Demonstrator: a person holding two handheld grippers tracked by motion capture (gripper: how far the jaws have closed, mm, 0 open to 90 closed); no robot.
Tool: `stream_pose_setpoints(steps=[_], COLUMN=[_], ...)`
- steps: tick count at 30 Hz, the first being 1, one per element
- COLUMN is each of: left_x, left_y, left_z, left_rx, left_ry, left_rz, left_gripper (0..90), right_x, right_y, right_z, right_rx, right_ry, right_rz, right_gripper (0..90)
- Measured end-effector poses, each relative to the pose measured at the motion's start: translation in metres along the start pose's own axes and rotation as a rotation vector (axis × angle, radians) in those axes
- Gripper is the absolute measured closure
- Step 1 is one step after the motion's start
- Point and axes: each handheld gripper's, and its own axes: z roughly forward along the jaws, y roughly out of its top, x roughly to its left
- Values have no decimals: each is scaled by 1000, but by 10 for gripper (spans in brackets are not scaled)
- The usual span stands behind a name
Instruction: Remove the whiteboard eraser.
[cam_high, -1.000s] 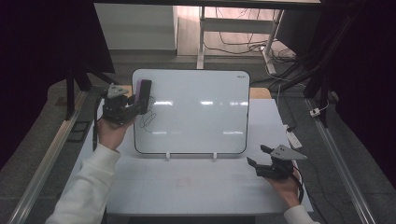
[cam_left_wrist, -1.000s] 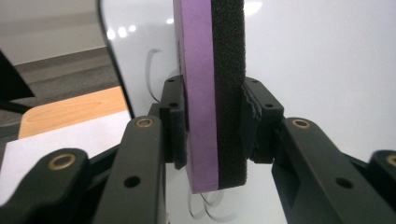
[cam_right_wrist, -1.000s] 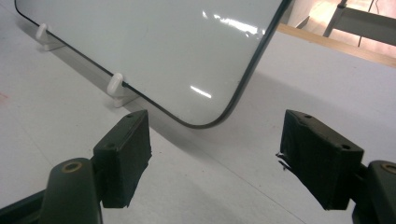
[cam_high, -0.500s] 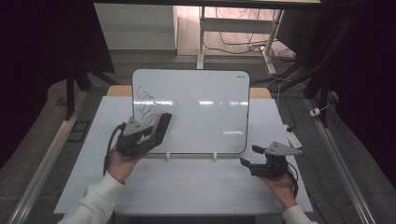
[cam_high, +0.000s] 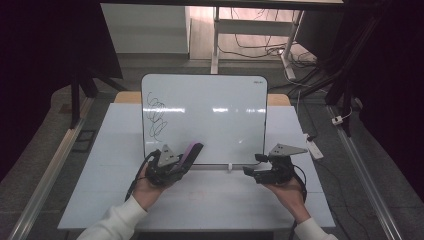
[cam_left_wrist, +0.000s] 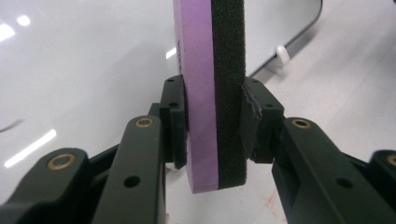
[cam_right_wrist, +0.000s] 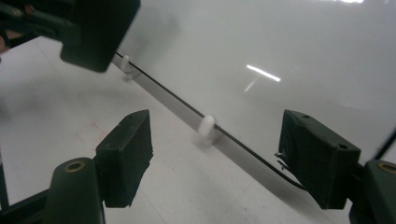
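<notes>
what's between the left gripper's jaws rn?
An eraser: purple body, black foam face, clamped edge-on by the left gripper. Behind it lies the whiteboard; the board surface directly behind the eraser is covered.

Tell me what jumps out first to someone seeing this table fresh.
A whiteboard stands propped at the middle of the table, with a black scribble on its left part. By its lower left edge, the left gripper clamps a purple eraser with a black foam face. The right gripper hangs open by the lower right edge.
</notes>
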Motion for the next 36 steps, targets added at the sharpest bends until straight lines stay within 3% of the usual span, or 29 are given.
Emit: stream_pose_setpoints(steps=[7,13,18,27,36], left_x=[-14,-28,-36,-43,-47], left_y=[0,0,0,0,-1], left_z=[6,15,19,22,23], left_rx=[5,28,33,37,36], left_ry=[-26,-51,-65,-73,-71], left_rz=[45,92,119,154,181], left_gripper=[643,643,643,643,642], right_x=[5,17,22,29,31], right_y=[9,26,33,46,50], right_z=[10,24,32,49,67], right_rx=[12,37,55,101,193], right_ry=[56,117,135,200,284], right_rz=[18,22,33,80,135], right_gripper=[252,245,245,239,244])
